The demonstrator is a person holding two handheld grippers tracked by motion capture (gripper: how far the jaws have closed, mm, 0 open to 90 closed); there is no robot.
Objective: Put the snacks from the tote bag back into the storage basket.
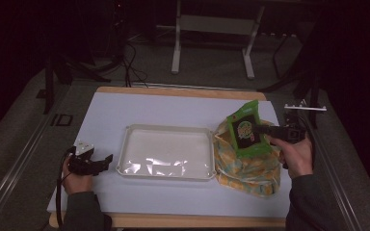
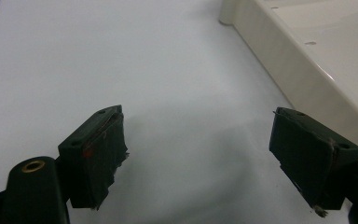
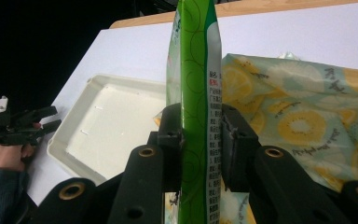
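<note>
My right tool [image 3: 200,135] is clamped on a green snack pouch [image 3: 196,70], its two black jaws pressed flat against the pouch's sides. In the right gripper view I see the pouch edge-on and upright, with small printed text running down its silver seam. From the high view the pouch [image 1: 245,129] is held up above a yellow and pale-green bag printed with lemon slices [image 1: 250,168], which lies crumpled on the surface at the right. Just beside the bag, to its left, sits a cream rectangular tray [image 1: 166,132], shallow and glossy, with its right rim touching or nearly touching the bag.

My left tool [image 2: 209,161] is held apart, jaws wide with bare white surface [image 2: 121,60] between them, gripping nothing. It rests low at the left side, near the tray's left wall [image 2: 279,60] but not touching it. In the high view I see that tool [image 1: 107,160] pointing towards the tray, well apart from the pouch.
</note>
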